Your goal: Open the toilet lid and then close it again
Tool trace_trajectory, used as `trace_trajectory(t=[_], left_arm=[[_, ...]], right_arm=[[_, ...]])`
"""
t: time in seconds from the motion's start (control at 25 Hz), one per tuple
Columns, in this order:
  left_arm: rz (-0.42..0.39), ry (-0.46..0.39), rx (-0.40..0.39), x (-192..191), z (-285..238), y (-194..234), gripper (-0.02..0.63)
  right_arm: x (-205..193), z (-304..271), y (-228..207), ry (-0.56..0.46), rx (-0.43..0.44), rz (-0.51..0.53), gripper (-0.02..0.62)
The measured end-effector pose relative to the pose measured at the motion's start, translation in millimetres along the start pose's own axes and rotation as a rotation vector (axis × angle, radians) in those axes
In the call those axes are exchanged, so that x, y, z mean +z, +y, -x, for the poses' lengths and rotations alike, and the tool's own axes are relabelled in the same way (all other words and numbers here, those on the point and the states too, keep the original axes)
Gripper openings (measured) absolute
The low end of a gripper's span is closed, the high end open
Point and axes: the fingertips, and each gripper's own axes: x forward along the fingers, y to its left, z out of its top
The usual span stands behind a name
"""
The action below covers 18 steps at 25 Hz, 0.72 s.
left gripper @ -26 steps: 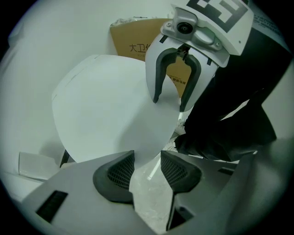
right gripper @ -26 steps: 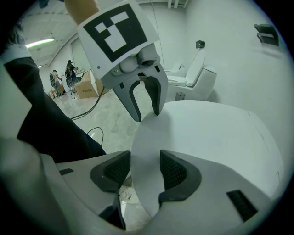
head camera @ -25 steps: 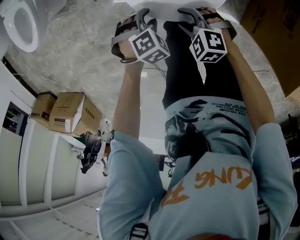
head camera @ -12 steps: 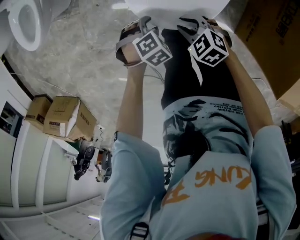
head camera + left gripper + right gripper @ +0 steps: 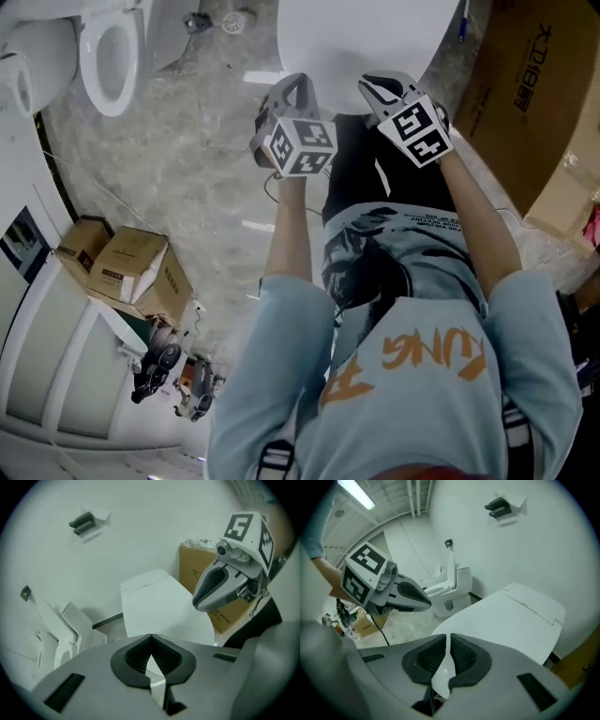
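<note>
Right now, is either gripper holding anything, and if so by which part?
Nothing is held. The left gripper has its jaws shut and empty; the right gripper's jaws have just been closing, with nothing between them.

A bare utility or storage room, not a home bathroom: 2 white toilets, the near toilet (image 5: 366, 37) closed and the far toilet (image 5: 108, 61) open, stand on a marbled floor (image 5: 187, 159) among cardboard boxes (image 5: 131, 267), under a strip light (image 5: 356, 494).

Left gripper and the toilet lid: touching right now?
Apart. The right gripper view shows the left gripper in the air beside the closed toilet lid, floor showing between them; its jaws have just closed on nothing.
</note>
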Motion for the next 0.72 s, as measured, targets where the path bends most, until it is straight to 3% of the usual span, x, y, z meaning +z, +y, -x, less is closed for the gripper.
trace_trajectory(t=[0.12, 0.36, 0.6, 0.72], left_arm=[[0.089, -0.102, 0.027, 41, 36, 19, 0.026], [0.192, -0.295, 0.055, 130, 104, 50, 0.026], [0.272, -0.480, 0.108, 203, 181, 87, 0.026], [0.281, -0.560, 0.151, 237, 219, 104, 0.026]], right_arm=[[38, 30, -15, -0.070, -0.061, -0.047, 0.018], [112, 90, -34, -0.216, -0.118, -0.097, 0.014], [198, 155, -37, -0.371, -0.202, -0.129, 0.012], [239, 187, -42, -0.435, -0.245, -0.093, 0.012]])
